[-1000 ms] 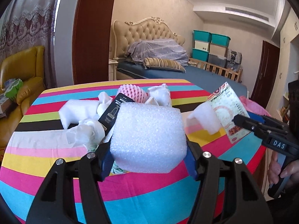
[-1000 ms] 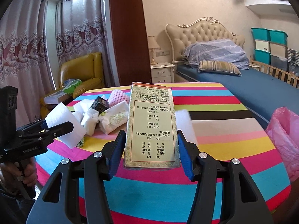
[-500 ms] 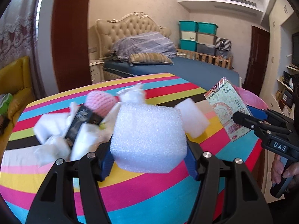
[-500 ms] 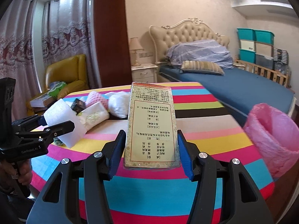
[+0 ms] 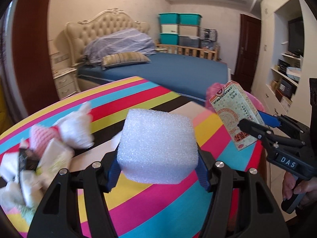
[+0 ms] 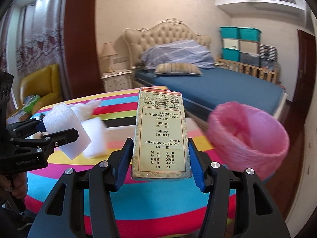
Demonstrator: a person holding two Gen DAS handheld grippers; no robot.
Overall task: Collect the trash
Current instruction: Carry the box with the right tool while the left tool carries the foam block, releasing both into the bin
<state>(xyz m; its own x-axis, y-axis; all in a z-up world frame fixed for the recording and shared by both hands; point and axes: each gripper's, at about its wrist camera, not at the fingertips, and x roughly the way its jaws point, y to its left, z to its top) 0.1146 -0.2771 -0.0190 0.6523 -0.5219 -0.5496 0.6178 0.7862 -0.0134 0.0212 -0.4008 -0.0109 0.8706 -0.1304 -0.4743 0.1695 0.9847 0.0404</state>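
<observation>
My left gripper is shut on a white foam block and holds it above the striped table. The block also shows in the right wrist view, at the left. My right gripper is shut on a flat printed carton, held upright; the carton also shows in the left wrist view, at the right. A bin lined with a pink bag stands just past the table's right edge, close to the right of the carton.
A heap of trash lies on the table's left: white tissues, a pink foam net, a black wrapper. Another white foam piece lies on the table. A bed and a yellow armchair stand beyond.
Both grippers have swung to the right with their loads. The trash heap has slid toward the left of the views, and the pink bin has come closer on the right.
</observation>
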